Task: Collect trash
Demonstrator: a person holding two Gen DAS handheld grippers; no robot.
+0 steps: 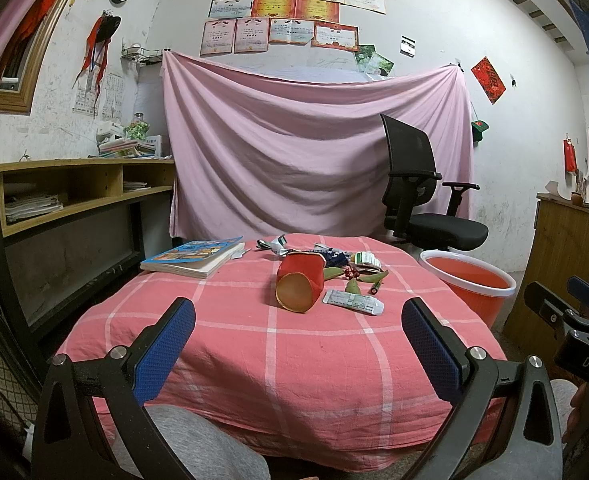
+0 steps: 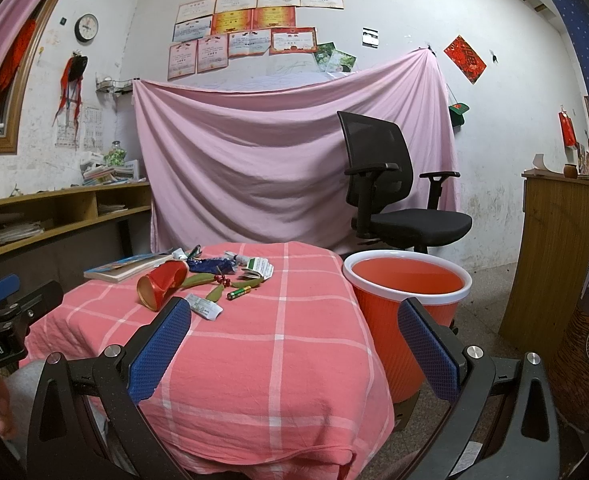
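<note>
Trash lies on a pink checked tablecloth (image 1: 286, 360): a tipped red paper cup (image 1: 300, 282) (image 2: 162, 285), a white blister pack (image 1: 352, 303) (image 2: 203, 306), green leaves with red berries (image 1: 354, 274) (image 2: 214, 280), a small battery (image 2: 239, 293), and crumpled wrappers (image 1: 334, 258) (image 2: 210, 266) behind. An orange bin with a white rim (image 1: 468, 284) (image 2: 408, 300) stands on the floor right of the table. My left gripper (image 1: 297, 318) is open and empty, short of the cup. My right gripper (image 2: 294, 320) is open and empty over the table's right edge.
A paperback book (image 1: 196, 258) (image 2: 128, 267) lies at the table's far left. A black office chair (image 1: 426, 200) (image 2: 390, 196) stands behind the bin before a hung pink sheet (image 1: 294, 148). A wooden desk (image 1: 74, 196) runs along the left wall; a wooden cabinet (image 2: 554, 256) is at right.
</note>
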